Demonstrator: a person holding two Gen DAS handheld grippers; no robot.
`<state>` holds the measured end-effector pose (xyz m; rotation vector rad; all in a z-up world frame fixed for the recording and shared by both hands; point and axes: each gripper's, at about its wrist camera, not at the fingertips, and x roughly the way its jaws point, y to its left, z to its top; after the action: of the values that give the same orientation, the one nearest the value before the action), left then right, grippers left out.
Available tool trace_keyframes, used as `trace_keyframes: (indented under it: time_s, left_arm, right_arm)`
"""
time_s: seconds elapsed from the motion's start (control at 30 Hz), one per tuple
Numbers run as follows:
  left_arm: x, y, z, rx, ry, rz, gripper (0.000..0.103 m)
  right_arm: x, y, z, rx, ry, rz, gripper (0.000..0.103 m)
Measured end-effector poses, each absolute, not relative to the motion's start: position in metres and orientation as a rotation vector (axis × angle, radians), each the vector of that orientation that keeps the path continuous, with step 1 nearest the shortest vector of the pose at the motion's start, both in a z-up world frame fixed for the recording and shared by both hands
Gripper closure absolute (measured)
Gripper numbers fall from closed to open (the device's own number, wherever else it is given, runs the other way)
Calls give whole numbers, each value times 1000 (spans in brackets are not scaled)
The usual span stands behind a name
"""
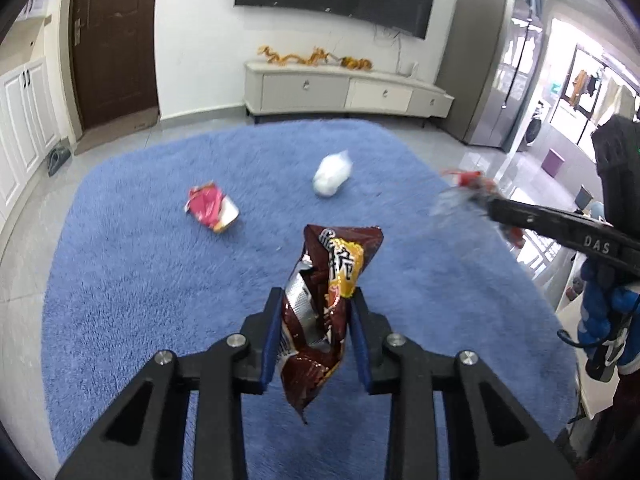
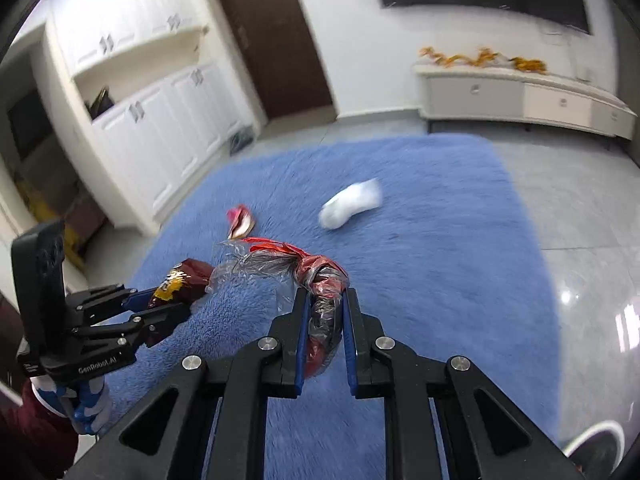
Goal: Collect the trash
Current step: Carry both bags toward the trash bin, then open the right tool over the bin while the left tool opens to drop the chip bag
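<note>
Both our hands carry trash above the shaggy blue rug (image 1: 140, 300).

Our left gripper (image 1: 316, 300) pinches a crinkly brown foil snack bag (image 1: 324, 300); our right gripper (image 2: 326, 300) pinches a limp clear-and-red plastic wrapper (image 2: 280, 264). Still lying on the rug: a puffy white wad (image 1: 332, 176) at 12 o'clock and a crumpled pink packet (image 1: 212, 210) at 11. Slick foil and thin film could slip free if we swing fast.

Both wrist views look down along their jaws from close above the blue rug (image 1: 160, 300) — the left toward the TV cabinet (image 1: 344, 90), the right angled toward the brown door (image 2: 276, 36). Both share the rug, cabinet and door.
</note>
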<state>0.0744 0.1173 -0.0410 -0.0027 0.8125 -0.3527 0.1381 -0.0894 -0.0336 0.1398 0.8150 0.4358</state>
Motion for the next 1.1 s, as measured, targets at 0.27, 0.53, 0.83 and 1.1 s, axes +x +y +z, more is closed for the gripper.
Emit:
trace_keyframes:
  time_s: [0.27, 0.53, 0.83, 1.1]
  left_arm:
    - [40, 42, 11, 58, 716, -517, 74]
    - [24, -106, 34, 139, 752, -807, 74]
    - [20, -276, -4, 255, 892, -990, 71]
    - [21, -359, -49, 283, 1015, -1067, 65]
  right_arm:
    - [55, -208, 10, 212, 682, 127, 88]
    - [-34, -347, -7, 345, 669, -269, 87]
    - [-86, -447, -89, 526, 773, -462, 84]
    - [-101, -498, -143, 649, 832, -490, 84]
